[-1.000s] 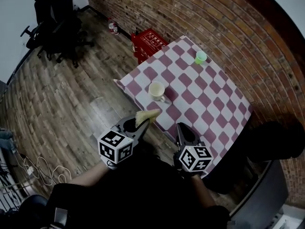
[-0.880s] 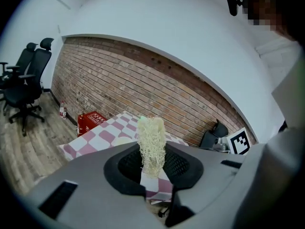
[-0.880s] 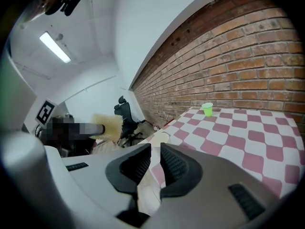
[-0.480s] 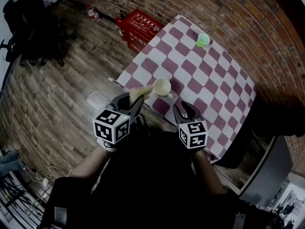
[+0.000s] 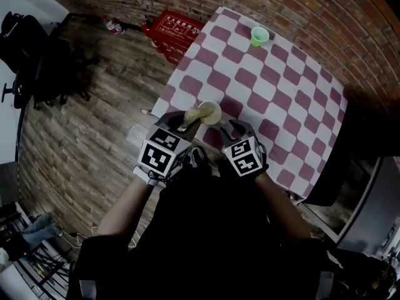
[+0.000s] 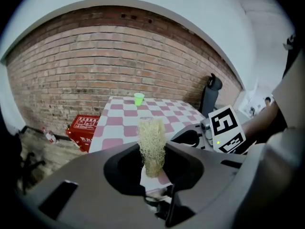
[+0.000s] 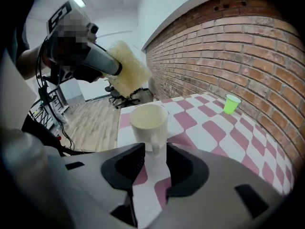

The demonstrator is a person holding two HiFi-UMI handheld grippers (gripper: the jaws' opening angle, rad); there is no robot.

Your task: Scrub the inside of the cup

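Your left gripper (image 6: 152,173) is closed on the lower end of a fibrous scrubber (image 6: 151,144), which stands up out of the jaws with most of its length free. It looks soft and springy, so expect it to bend before it bites, and press it against the wall rather than stab with it. Your right gripper (image 7: 152,156) has its jaws narrowly apart, with the handle (image 7: 156,146) of the cream cup (image 7: 148,123) at their tips. Whether the pads already touch it is hard to say from here. The cup stands upright just ahead of that gripper, on the checked tablecloth (image 7: 205,137) near the table's edge, with the scrubber's tip just above and beside its rim. It looks rigid, smooth and empty, so probably light and ready to slide or tip under scrubbing. Clamp squarely on the handle, close to the wall. A small green cup (image 7: 231,103) stands well beyond, out of the way.
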